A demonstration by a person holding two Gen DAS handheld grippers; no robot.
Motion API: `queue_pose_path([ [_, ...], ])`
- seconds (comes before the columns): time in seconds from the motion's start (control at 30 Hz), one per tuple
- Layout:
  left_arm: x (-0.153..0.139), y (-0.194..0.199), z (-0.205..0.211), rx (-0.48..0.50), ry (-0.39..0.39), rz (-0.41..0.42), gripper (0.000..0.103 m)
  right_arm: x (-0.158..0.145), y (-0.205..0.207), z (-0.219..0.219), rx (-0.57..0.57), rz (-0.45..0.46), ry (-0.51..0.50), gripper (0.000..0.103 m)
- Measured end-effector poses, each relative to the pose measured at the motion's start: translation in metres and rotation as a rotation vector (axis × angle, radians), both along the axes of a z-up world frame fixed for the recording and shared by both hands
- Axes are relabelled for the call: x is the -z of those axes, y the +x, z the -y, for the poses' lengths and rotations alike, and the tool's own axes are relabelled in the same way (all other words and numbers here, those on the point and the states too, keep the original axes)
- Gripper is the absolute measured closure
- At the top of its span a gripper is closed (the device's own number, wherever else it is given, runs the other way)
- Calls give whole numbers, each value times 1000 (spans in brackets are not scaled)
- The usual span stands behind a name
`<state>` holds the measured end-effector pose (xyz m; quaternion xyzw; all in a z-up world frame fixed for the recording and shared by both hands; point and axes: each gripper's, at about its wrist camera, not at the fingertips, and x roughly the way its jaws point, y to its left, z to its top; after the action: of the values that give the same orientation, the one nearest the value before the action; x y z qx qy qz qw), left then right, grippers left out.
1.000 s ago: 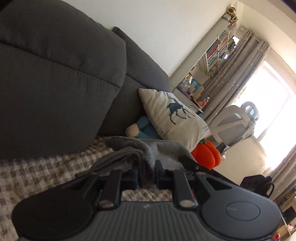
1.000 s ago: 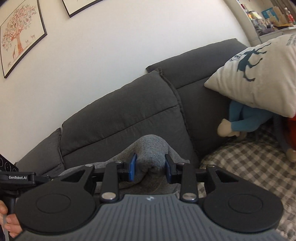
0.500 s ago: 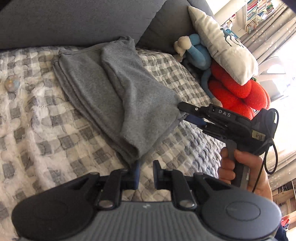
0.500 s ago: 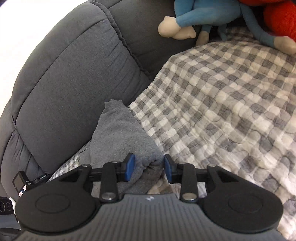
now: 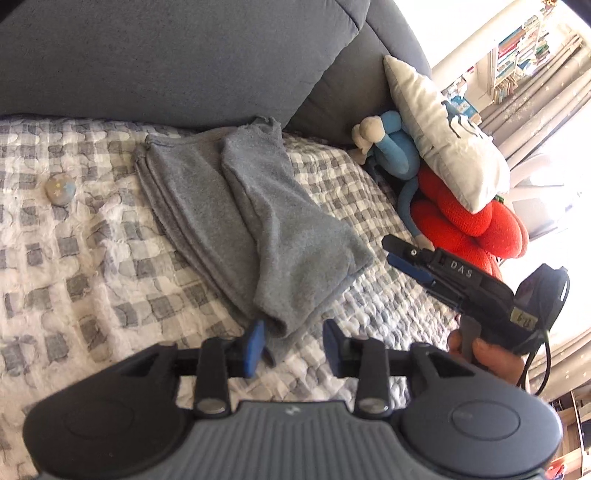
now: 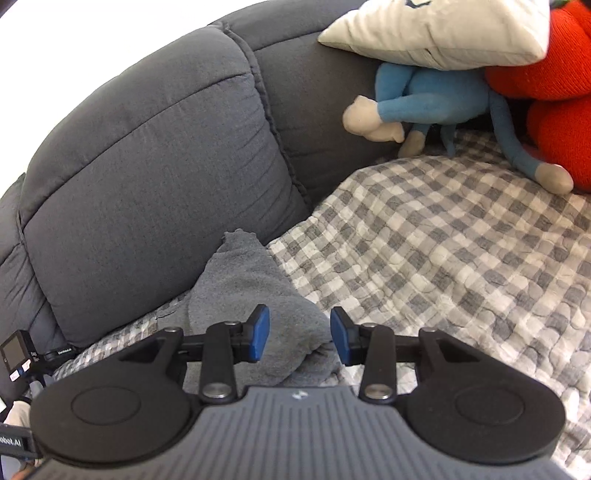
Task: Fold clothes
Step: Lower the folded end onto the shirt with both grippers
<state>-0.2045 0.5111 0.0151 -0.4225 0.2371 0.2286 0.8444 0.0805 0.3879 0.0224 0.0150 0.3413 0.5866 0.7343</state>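
Left wrist view: left gripper (image 5: 293, 349) spread wide, gripping nothing, hovering just at the near corner of the folded grey garment (image 5: 255, 221). Garment flat on the checked blanket (image 5: 92, 266), against the dark sofa cushion (image 5: 166, 55). Right of the garment, blue plush toy (image 5: 391, 144), red plush (image 5: 465, 221), white pillow (image 5: 443, 133).

Right wrist view: right gripper (image 6: 299, 334) likewise wide open and empty, just above the garment's (image 6: 251, 295) near edge.

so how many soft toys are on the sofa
2 in view. A blue plush lies by the back cushion, its top under the white pillow. A red plush sits beside it, also partly under the pillow. More may be hidden behind the pillow.
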Motion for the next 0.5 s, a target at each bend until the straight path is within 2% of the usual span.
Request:
queue_pose_path([
  [0.13, -6, 12, 3, -27, 27, 15, 63, -4, -20, -11, -64, 94, 11, 62],
  [0.2, -4, 21, 6, -35, 44, 2, 63, -2, -26, -17, -100, 101, 5, 62],
  [0.23, -1, 25, 7, -36, 46, -3, 63, 1, -27, -22, -113, 96, -5, 62],
  [0.3, 7, 32, 9, -30, 17, -10, 63, 11, -28, -33, -109, 124, -88, 64],
  [0.33, 10, 35, 10, -25, 5, -13, 63, 17, -29, -38, -101, 148, -132, 70],
  [0.4, 17, 40, 13, -13, 0, -21, 63, 21, -27, -39, -103, 172, -144, 73],
  [0.43, 20, 42, 15, -6, -2, -27, 63, 23, -26, -39, -105, 184, -148, 81],
  [0.5, 26, 45, 17, 11, -13, -40, 64, 24, -19, -39, -90, 169, -169, 91],
])
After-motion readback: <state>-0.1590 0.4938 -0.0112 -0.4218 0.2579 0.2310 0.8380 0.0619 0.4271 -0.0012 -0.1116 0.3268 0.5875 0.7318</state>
